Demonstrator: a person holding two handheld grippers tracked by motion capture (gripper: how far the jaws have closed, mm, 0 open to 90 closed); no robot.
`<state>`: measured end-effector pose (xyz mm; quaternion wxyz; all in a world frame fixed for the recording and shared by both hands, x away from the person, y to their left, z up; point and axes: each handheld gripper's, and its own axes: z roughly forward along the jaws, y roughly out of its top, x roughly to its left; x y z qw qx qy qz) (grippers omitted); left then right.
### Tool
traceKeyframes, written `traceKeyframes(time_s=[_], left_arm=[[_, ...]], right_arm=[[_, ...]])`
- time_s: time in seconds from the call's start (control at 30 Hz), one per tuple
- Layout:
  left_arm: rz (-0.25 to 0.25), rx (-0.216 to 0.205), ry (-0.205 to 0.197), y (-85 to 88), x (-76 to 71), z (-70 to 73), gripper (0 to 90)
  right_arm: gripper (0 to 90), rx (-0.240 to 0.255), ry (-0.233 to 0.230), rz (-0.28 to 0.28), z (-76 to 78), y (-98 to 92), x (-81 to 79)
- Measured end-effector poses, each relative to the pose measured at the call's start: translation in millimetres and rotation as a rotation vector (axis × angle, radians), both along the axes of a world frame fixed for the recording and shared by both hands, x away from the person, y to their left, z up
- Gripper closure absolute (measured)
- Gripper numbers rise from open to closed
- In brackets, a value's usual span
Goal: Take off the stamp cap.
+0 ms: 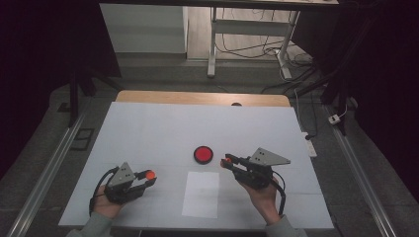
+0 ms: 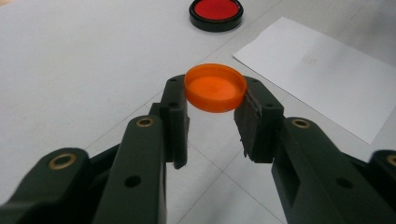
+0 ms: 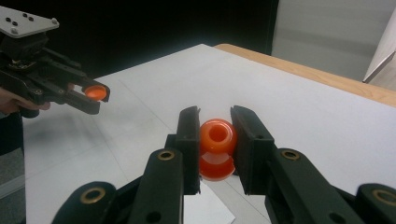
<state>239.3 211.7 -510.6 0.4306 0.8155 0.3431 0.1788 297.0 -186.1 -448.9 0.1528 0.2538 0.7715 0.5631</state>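
Two grippers, each clamped on one orange part, held above the white table (image 1: 148,128) on either side of the red ink pad (image 1: 203,154), which serves as the landmark. The left gripper (image 1: 148,178), left of and nearer the person than the pad, pinches an orange cap (image 2: 215,87) by its rim between both pads; the cap is a shallow round disc, its hollow face turned to the camera. The right gripper (image 1: 226,163), just right of the pad, is closed on an orange stamp body (image 3: 217,148), spool-shaped with a narrow waist and an open round end. The white paper (image 1: 201,194) lies nearer the person than the pad. The step in hand is judged to be joining cap and body: bring both level, line up the axes, then press straight, keeping each grip firm so that neither part twists
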Motion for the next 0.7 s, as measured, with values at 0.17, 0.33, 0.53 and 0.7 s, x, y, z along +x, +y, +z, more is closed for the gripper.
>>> traceKeyframes(time_s=[0.17,0.33,0.53,0.7], left_arm=[[-0.001,-0.001,0.001,0.1,0.0,-0.2,65.1],[-0.002,-0.001,0.001,-0.1,-0.1,-0.2,65.1],[-0.003,-0.002,0.003,-0.4,0.0,-0.4,65.1],[-0.004,0.001,0.003,-0.9,0.0,-0.8,65.0]], right_arm=[[72.2,0.000,0.000,0.001,0.7,0.9,0.0],[72.2,0.000,-0.001,0.003,0.4,2.5,0.3],[72.2,0.002,-0.003,0.004,1.7,3.7,1.8],[72.2,0.000,-0.004,0.005,1.8,6.1,3.9]])
